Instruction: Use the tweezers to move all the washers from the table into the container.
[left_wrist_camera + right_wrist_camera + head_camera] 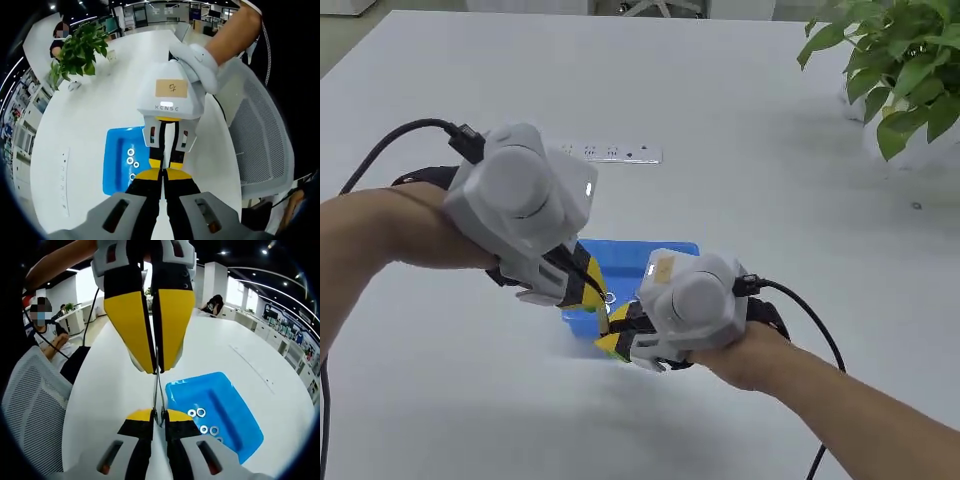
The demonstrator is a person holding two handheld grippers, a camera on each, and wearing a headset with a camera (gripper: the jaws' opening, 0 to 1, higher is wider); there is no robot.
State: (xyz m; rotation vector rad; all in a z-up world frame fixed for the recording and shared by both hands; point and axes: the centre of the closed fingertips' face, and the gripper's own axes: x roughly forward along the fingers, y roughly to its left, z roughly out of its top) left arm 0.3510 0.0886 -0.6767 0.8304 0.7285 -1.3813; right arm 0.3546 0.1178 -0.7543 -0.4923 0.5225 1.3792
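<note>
A blue container [672, 250] sits on the white table, and several washers [131, 152] lie in it, also seen in the right gripper view as washers [201, 412] in the container [235, 410]. Thin metal tweezers [159, 390] run between the two grippers, which meet tip to tip over the container's near edge. My left gripper [592, 295] comes in from the left, shut on one end of the tweezers. My right gripper [613, 335] comes from the right, shut on the other end. The left gripper [156, 367] hangs above my right gripper [159, 414].
A white power strip [610, 153] lies beyond the container. A potted plant [900, 60] stands at the far right of the table. A mesh chair [260, 130] is beside the table's near edge. Cables trail from both grippers.
</note>
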